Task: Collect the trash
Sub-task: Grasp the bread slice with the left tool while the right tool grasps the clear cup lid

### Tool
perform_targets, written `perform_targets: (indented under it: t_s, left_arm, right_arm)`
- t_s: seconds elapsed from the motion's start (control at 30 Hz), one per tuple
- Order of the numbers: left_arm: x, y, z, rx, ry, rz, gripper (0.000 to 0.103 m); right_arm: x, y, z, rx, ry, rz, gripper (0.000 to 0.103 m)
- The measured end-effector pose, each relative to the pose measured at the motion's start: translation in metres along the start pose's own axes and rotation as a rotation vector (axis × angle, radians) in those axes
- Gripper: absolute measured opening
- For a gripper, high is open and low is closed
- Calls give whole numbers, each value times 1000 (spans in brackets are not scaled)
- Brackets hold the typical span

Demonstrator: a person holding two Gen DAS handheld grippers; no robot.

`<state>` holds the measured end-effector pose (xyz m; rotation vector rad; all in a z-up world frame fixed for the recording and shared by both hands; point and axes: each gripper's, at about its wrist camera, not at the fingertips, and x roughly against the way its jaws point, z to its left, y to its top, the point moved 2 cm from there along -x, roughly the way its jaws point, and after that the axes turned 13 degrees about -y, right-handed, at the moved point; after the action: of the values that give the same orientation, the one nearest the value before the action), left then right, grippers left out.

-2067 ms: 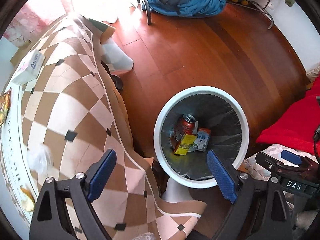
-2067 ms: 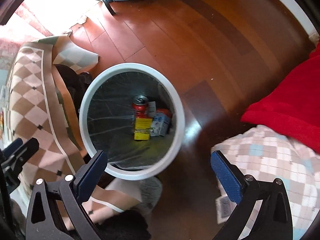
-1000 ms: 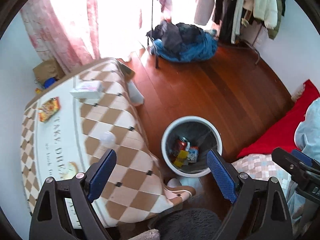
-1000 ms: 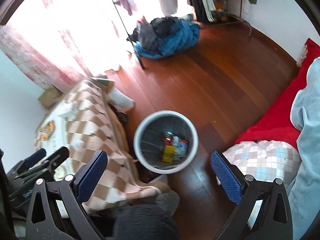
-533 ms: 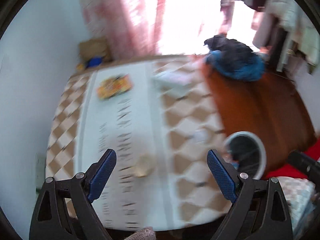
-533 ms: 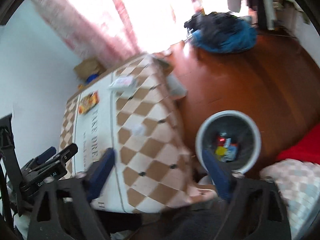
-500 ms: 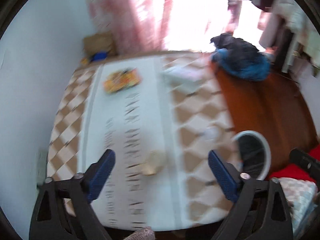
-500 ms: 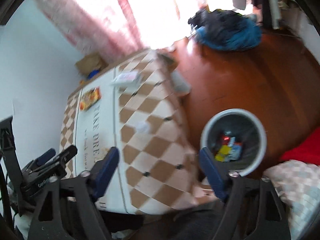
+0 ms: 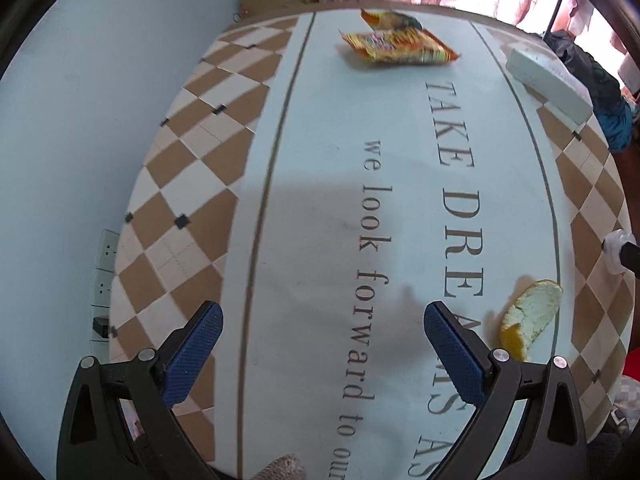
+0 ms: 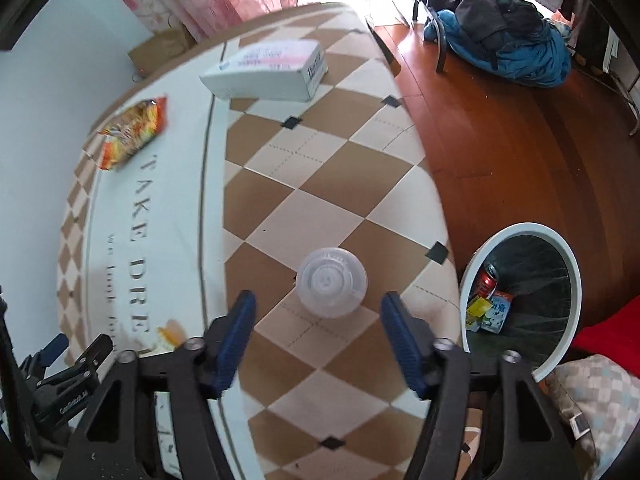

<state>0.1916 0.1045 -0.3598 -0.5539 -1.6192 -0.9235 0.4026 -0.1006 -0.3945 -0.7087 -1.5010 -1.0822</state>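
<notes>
My right gripper (image 10: 318, 322) is open above the table, with a clear plastic cup lid (image 10: 331, 287) lying between and just beyond its blue fingertips. My left gripper (image 9: 318, 346) is open too, over the printed middle of the tablecloth (image 9: 320, 184), holding nothing. A piece of orange peel (image 9: 530, 316) lies just right of the left gripper's right finger. Orange snack wrappers (image 9: 394, 42) rest at the table's far end; one snack wrapper (image 10: 132, 136) also shows in the right wrist view. The white trash bin (image 10: 558, 240) stands on the floor beside the table, with a can and cartons inside.
A white tissue box (image 10: 266, 68) sits on the table's far corner, also seen as a tissue box (image 9: 548, 80) from the left. A blue clothes heap (image 10: 504, 44) lies on the wood floor (image 10: 500, 152). A red blanket (image 10: 608, 332) and a checked cushion (image 10: 592, 400) are at right.
Both grippers swung from above the bin up and over to the table. The right one now frames the cup lid; the left one faces the cloth's lettering near the peel.
</notes>
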Motion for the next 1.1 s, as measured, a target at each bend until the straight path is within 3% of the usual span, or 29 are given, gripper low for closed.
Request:
perform_targets:
  t_s: [0.1, 0.23, 0.4, 0.5, 0.7, 0.87, 0.93, 1.03, 1.1]
  left_arm:
    - [-6, -1, -5, -15, -6, 9, 103]
    - [-3, -3, -13, -24, -43, 17, 103]
    - [23, -17, -26, -12, -169, -20, 103]
    - [23, -20, -52, -106, -207, -23, 102]
    - [-12, -11, -91, -274, -209, 27, 101]
    - [-24, -5, -102, -310, -221, 35, 78]
    - [-23, -1, -103, -299, -255, 37, 55]
    - [-20, 0, -107, -301, -254, 28, 31]
    - [-18, 0, -108, -301, -248, 23, 30]
  right_arm:
    - [-10, 3, 5, 23, -26, -7, 41]
    - [-5, 1, 2, 27, -22, -24, 41]
    - [12, -31, -9, 55, 8, -13, 41]
    - [15, -53, -18, 40, 30, 10, 41]
    - [9, -77, -33, 2, 37, 36, 41]
    - [9, -76, -34, 4, 24, 32, 41]
    - [8, -75, -33, 10, 19, 29, 41]
    - [9, -74, -30, 18, 14, 24, 41]
    - [9, -75, -28, 21, 18, 25, 41]
